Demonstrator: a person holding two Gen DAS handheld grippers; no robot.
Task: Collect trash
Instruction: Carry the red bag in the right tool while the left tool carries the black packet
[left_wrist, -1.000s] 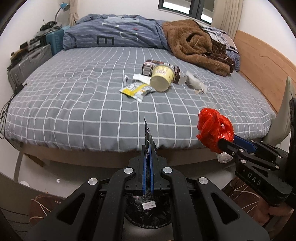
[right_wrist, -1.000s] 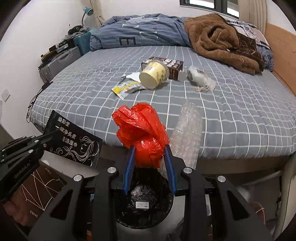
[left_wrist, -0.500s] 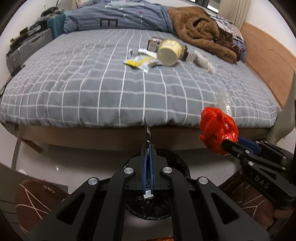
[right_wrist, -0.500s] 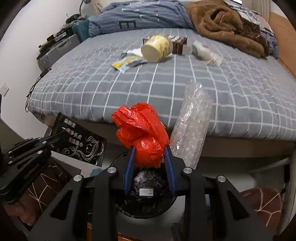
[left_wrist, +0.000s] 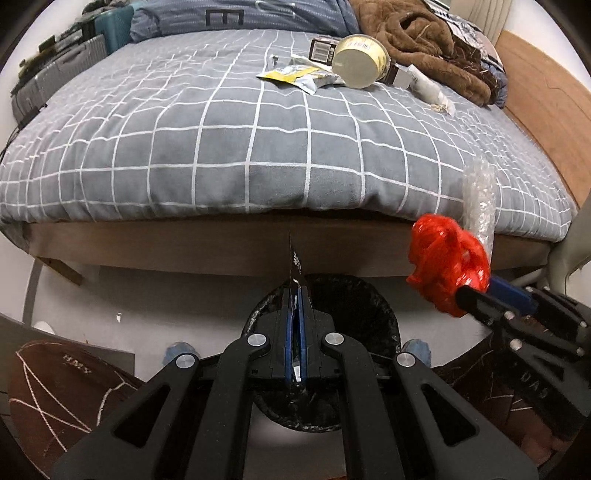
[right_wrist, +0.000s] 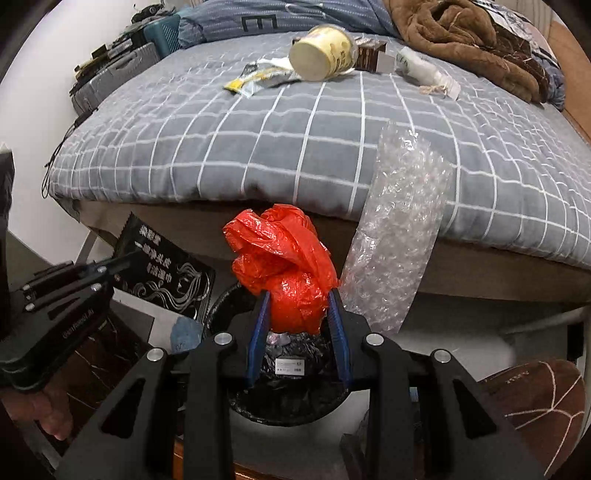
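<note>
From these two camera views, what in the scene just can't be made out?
- Trash bin: in both views the gripper bodies hide most of it, so how full it is stays unknown.
- Black packet: edge-on in the left view; its print is too small to read in the right.
- Bubble wrap: its lower end is hidden behind the red bag.

The claw's fingers (right_wrist: 334, 325) hide most of the bin (right_wrist: 288, 410) beneath.
</note>
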